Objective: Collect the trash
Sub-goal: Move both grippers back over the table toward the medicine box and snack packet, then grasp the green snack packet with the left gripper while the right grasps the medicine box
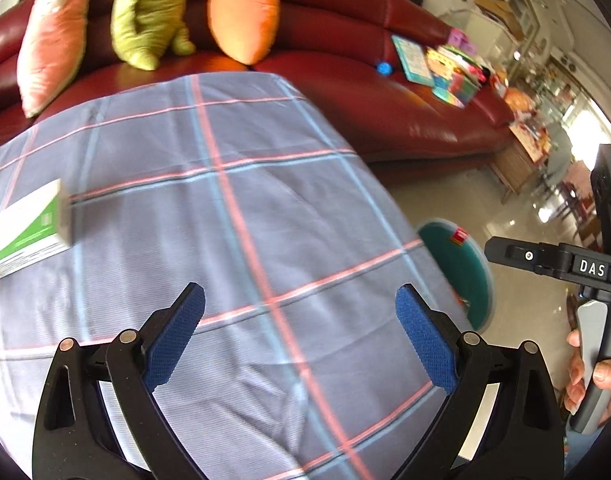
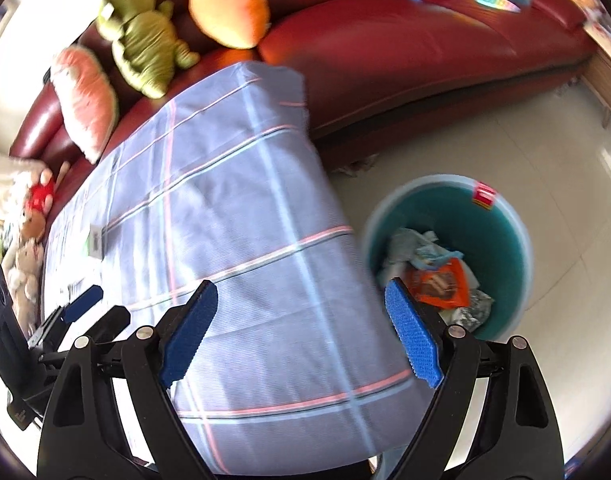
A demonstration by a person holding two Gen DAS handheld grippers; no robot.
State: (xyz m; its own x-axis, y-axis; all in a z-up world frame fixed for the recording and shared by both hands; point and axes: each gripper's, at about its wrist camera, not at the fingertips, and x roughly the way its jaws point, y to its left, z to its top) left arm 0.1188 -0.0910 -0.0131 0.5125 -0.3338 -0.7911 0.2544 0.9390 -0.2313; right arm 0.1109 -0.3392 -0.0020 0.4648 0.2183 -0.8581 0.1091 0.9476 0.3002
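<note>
1. Left gripper (image 1: 301, 334): jaws spread wide, nothing between the pads; it hangs over the checked cloth (image 1: 209, 208).
2. Right gripper (image 2: 301, 334): released, empty.
3. Remaining trash: a green-and-white box (image 1: 27, 230) lies on the cloth, ahead and far left of the left gripper.
4. Bin (image 2: 505, 236), part full, stands on the floor just ahead-right of the right gripper.
5. Step, as judged: between picks. Next move calls for a leftward reach and closing across the box.

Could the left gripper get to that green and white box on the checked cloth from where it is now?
Probably yes. The left gripper is open and empty, and only bare checked cloth lies between it and the green and white box, off to its left.
</note>
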